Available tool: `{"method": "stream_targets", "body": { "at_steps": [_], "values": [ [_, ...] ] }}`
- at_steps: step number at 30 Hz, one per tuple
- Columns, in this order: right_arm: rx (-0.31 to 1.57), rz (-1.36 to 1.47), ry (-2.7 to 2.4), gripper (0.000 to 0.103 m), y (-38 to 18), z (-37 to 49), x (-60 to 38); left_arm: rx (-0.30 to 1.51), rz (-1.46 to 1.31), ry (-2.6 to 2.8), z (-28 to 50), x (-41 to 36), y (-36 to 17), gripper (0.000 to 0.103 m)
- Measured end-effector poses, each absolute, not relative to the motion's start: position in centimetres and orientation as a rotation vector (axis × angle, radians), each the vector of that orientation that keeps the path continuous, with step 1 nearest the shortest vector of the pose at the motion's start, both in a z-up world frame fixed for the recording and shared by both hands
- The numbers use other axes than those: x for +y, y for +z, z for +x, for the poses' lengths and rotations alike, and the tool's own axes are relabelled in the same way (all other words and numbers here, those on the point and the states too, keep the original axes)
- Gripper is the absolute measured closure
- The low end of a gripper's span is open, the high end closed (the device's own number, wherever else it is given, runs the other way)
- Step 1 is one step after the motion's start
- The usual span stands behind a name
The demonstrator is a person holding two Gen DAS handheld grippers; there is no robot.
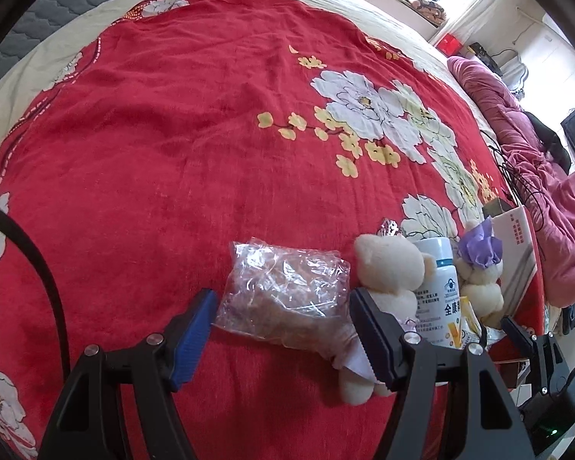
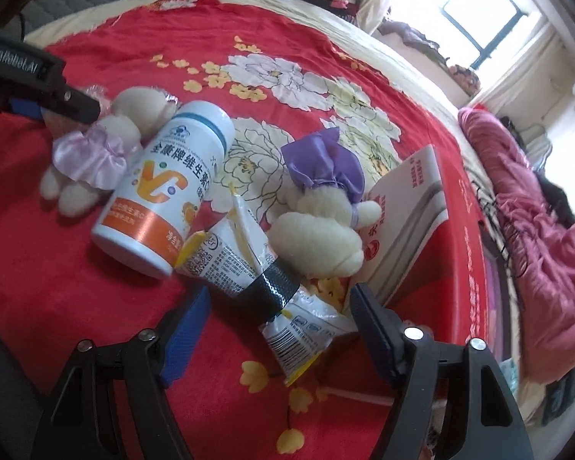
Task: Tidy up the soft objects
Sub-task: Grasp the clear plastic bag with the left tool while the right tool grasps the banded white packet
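Note:
On a red floral bedspread lie two cream plush bears. One wears a pink frill and also shows in the left wrist view; the other wears a purple bow. A clear plastic bag lies between the jaws of my open left gripper, whose right finger touches the pink-frilled bear. My left gripper also shows in the right wrist view. My right gripper is open around a taped foil packet.
A white vitamin bottle lies between the bears. A white and red booklet lies right of the purple bear. A pink quilt is heaped at the bed's right side. A black cable loops at left.

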State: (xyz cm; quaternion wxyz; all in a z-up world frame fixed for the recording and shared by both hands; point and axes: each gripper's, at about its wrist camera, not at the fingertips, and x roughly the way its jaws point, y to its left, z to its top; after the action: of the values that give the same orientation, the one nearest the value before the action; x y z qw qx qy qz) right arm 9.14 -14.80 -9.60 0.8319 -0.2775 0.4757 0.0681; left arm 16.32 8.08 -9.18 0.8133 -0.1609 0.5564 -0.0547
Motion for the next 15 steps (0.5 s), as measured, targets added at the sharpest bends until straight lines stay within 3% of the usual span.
{"method": "stream_targets", "body": {
  "at_steps": [2,3,5,15],
  "values": [
    [1.002,-0.618,0.145,0.034,-10.0,9.2,-14.5,1.187,-0.336,-0.12,16.5,7.9,-9.4,0.033],
    [0.998,-0.626,0.147,0.042,-10.1,9.3,-14.4,1.188,-0.334,-0.12,16.5,7.9,-9.4,0.033],
    [1.014,-0.613,0.159,0.049,-10.6,9.6,-14.4,1.188,-0.331,-0.119,16.6,7.8,-9.5,0.033],
    [1.05,-0.433,0.186,0.058,-9.5,10.0,-15.8,1.186,-0.311,-0.113,16.9,7.5,-9.7,0.034]
  ]
}}
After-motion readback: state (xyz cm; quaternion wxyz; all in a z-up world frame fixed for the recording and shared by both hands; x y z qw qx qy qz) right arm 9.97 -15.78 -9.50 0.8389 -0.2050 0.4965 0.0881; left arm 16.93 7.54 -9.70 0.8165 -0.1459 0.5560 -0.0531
